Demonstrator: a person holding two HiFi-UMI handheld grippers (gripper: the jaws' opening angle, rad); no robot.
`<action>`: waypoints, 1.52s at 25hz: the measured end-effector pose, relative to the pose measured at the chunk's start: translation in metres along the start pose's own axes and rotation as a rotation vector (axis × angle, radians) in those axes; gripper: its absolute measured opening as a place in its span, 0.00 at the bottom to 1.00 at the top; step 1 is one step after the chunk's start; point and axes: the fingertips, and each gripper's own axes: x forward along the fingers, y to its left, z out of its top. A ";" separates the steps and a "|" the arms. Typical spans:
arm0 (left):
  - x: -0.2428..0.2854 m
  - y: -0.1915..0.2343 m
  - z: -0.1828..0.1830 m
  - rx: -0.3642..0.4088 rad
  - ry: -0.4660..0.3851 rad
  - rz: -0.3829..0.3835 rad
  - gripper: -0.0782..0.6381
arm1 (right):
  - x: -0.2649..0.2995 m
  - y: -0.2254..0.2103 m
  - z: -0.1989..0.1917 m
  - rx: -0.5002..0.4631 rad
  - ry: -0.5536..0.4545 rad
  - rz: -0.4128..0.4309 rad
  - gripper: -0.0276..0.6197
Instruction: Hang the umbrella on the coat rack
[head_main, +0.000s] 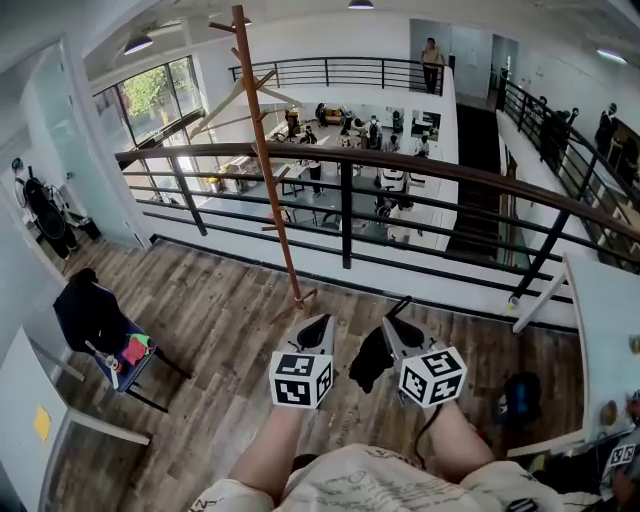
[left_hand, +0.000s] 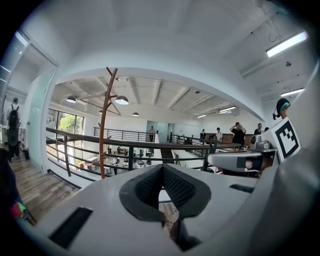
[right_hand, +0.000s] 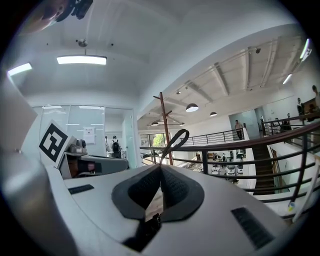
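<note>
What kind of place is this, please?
Probably an upper gallery in an open office: a dark railing overlooks desks and people below, and a wooden coat rack stands on the plank floor.

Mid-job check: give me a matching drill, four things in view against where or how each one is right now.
Things:
1. left gripper
2. right gripper
3. coat rack
4. chair

States:
a. upright beside the railing
b. shut on the umbrella strap
c. shut, nothing between the jaws
d. on the floor at the left, dark clothes on it

Pairs: 1-c, 2-b, 3-a, 4-d
</note>
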 end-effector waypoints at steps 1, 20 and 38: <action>0.002 0.001 0.001 0.001 -0.004 0.007 0.12 | 0.003 -0.001 0.003 -0.005 -0.006 0.006 0.05; 0.066 0.057 0.028 0.020 -0.026 0.086 0.12 | 0.080 -0.026 0.023 -0.036 -0.005 0.093 0.05; 0.190 0.187 0.064 0.002 -0.043 0.114 0.12 | 0.243 -0.085 0.046 -0.049 0.004 0.096 0.05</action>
